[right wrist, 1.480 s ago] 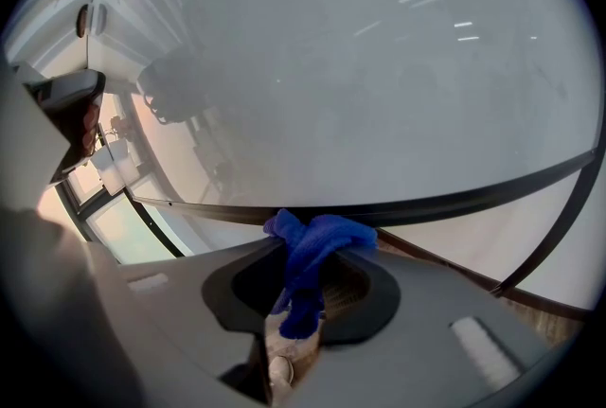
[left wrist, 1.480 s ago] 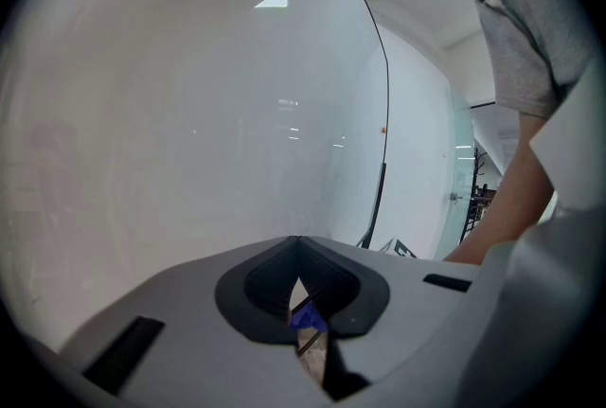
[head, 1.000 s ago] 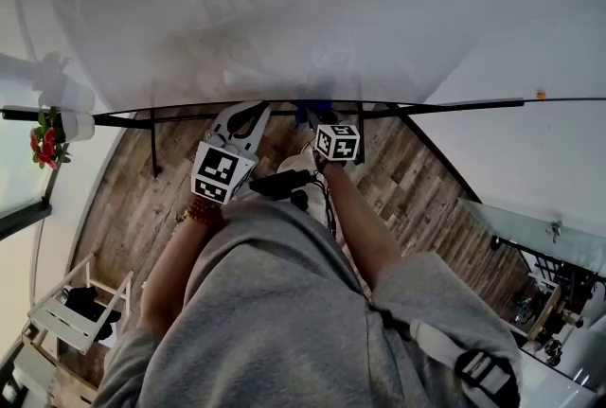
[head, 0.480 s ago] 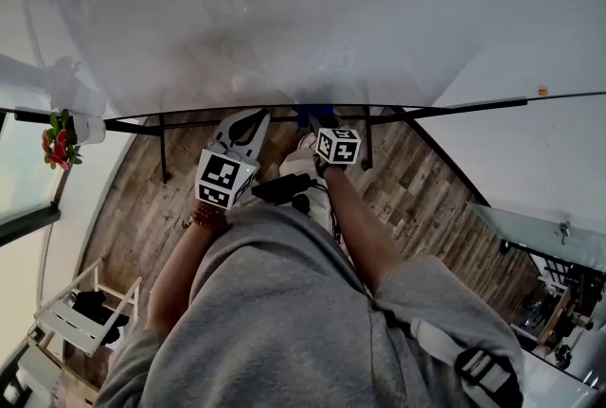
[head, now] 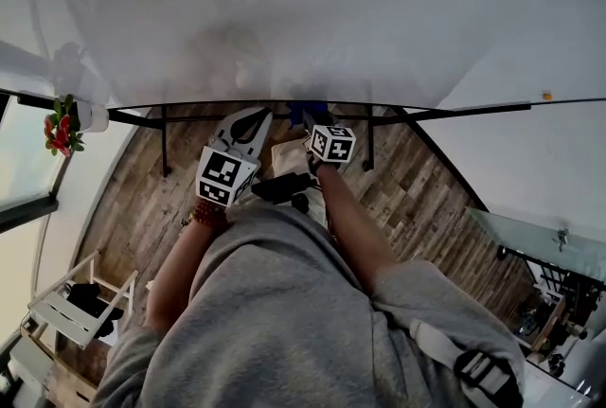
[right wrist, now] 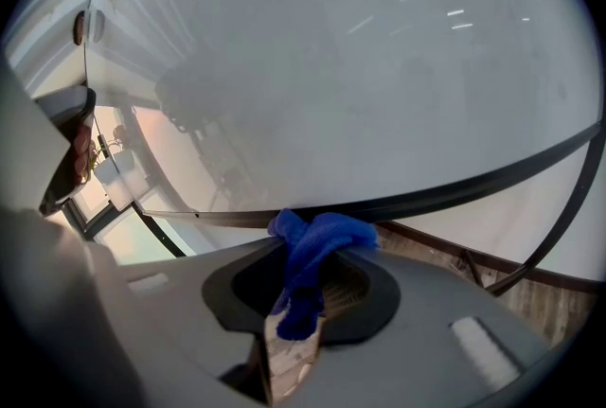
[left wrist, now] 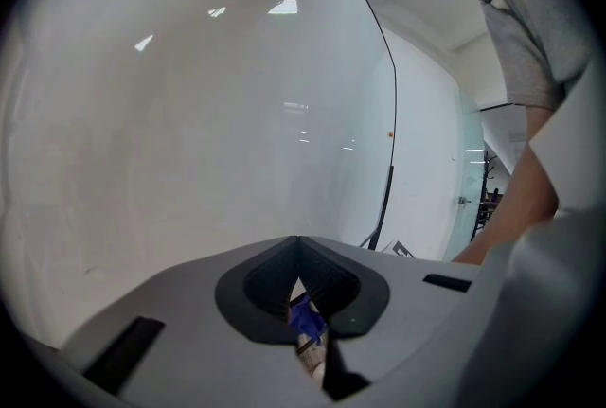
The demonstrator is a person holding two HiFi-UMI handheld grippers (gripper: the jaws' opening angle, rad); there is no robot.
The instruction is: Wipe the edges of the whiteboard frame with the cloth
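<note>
Right gripper [right wrist: 301, 253]: clamped on the blue cloth [right wrist: 333, 231], against the whiteboard frame [right wrist: 454, 191] along its lower edge.
Left gripper [left wrist: 297, 281]: jaws closed together, empty.

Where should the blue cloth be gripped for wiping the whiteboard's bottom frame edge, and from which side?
Grip it by its bunched middle, as the right gripper has it: the cloth is folded over, so a wad sticks out past the jaws. It is probably best to come from below the dark frame edge, wad leading.
</note>
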